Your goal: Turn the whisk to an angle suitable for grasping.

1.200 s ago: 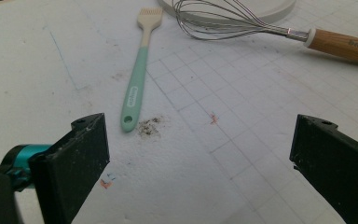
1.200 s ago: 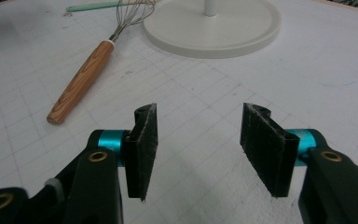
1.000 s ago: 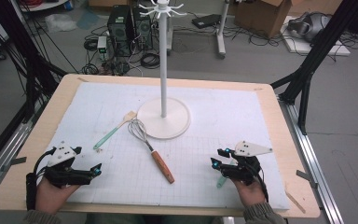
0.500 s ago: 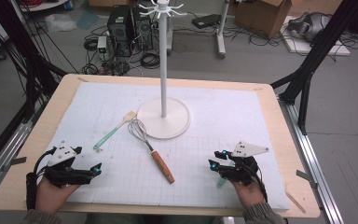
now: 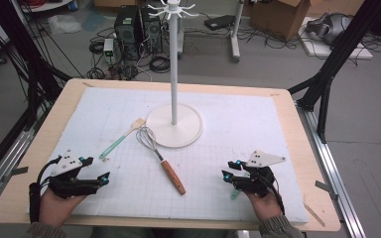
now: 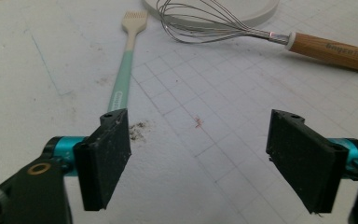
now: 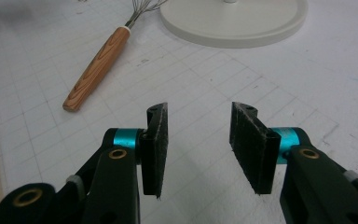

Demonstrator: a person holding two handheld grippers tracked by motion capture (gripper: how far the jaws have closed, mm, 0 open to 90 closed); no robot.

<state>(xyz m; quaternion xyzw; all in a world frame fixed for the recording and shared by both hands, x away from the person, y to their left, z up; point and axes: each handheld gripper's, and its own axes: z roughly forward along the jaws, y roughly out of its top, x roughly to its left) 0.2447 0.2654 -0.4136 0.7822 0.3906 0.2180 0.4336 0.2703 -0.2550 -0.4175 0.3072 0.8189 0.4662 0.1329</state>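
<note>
High view: fixed above near table edge, faced forward and down, far enough to take in whole table [image 5: 39, 148], white stand [image 5: 174, 130] and floor clutter behind. Left gripper view: rode low on left gripper [image 6: 205, 154], looked along jaws across mat, very close; whisk [image 6: 261, 35] and spatula [image 6: 126, 70] ahead. Right gripper view: same low close setup on right gripper [image 7: 198, 140], aimed toward stand base. Shared by all three: whisk, stand base, gridded mat [image 7: 261, 84].

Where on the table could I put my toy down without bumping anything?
The white mat is bare right of the stand's round base, and also at the back left corner. Bare too between the whisk and the right hand-held gripper. The middle is crowded: whisk and pastry brush lie by the base.
</note>
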